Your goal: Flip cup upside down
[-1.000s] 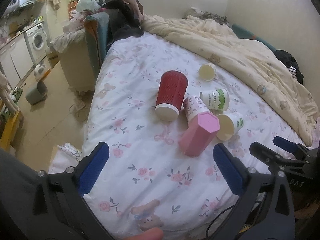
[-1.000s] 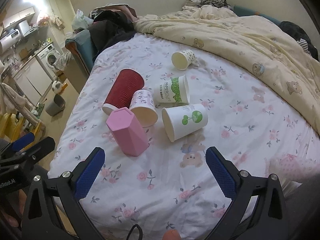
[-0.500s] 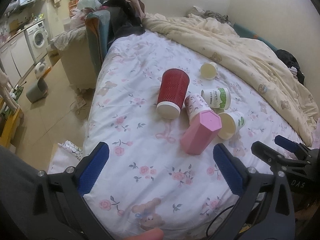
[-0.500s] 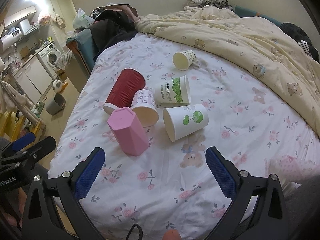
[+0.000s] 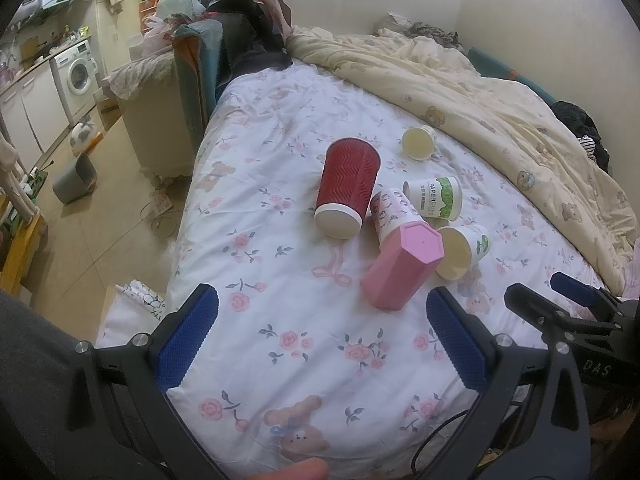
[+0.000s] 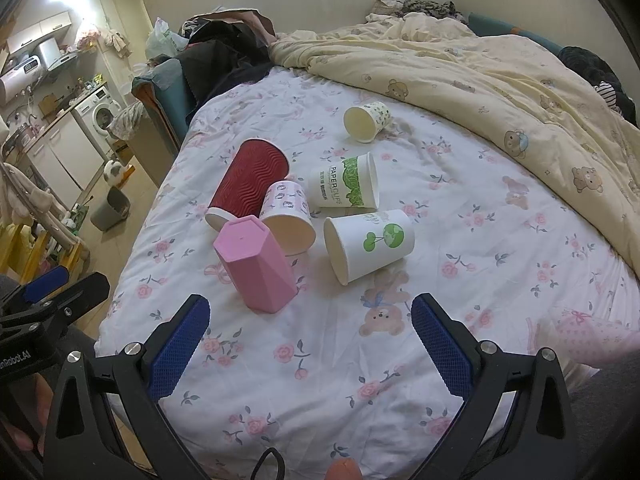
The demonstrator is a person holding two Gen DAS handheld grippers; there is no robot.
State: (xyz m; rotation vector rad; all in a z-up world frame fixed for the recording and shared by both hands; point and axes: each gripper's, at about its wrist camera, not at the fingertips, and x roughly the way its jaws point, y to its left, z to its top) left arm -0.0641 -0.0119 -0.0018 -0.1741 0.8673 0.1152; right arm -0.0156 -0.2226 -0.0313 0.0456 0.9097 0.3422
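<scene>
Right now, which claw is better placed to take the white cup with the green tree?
Probably the right claw: it is open, and the tree cup lies close ahead. From the left claw, the pink cup partly blocks it.

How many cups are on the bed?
6: pink cup nearest, red cup behind it, floral cup, tree-print cup, green-lettered cup, small cup farthest. None visibly hidden.
</scene>
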